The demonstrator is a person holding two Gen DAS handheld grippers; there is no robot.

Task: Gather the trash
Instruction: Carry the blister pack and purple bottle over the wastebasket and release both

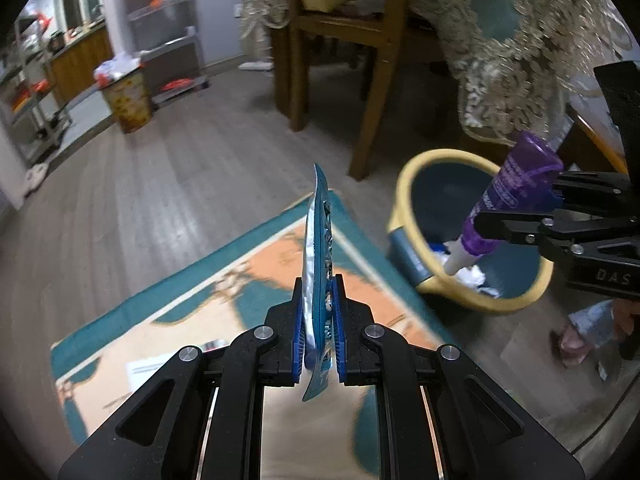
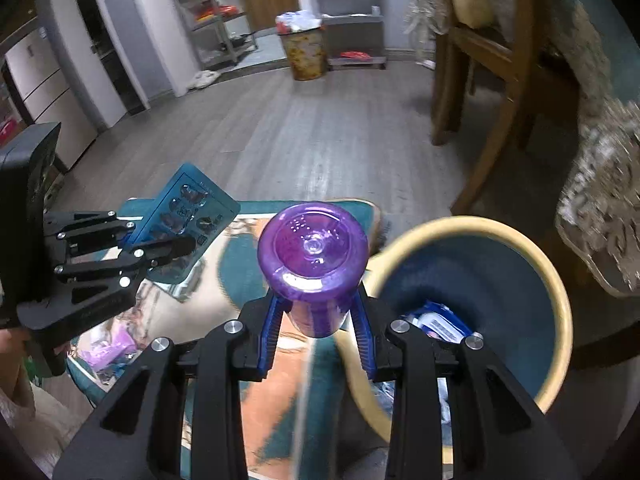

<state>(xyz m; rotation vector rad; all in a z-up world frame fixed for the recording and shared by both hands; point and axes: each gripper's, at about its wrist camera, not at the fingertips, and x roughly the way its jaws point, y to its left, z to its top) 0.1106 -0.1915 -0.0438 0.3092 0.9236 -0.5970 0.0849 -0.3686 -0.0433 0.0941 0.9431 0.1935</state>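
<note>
Both grippers carry trash, and the bin (image 1: 472, 232) with the yellow rim is the target. The right gripper (image 2: 316, 320) has its jaws closed partway around a purple bottle (image 2: 314, 264), w/ the bottle's long axis running forward along the fingers, base towards the camera. In the left wrist view its white cap end hangs over the bin's mouth, so the right hand is the nearer one. The left gripper (image 1: 318, 320) has its jaws almost together on a thin blue blister pack (image 1: 318, 248), standing on edge; it hangs over the teal and orange rug (image 1: 180, 320), and the bin lies to its right. The bin already holds white paper. A wooden chair (image 1: 340, 40) and a lace tablecloth (image 1: 520, 60) stand close behind the bin, so approx. the only free room is from the rug side.
</note>
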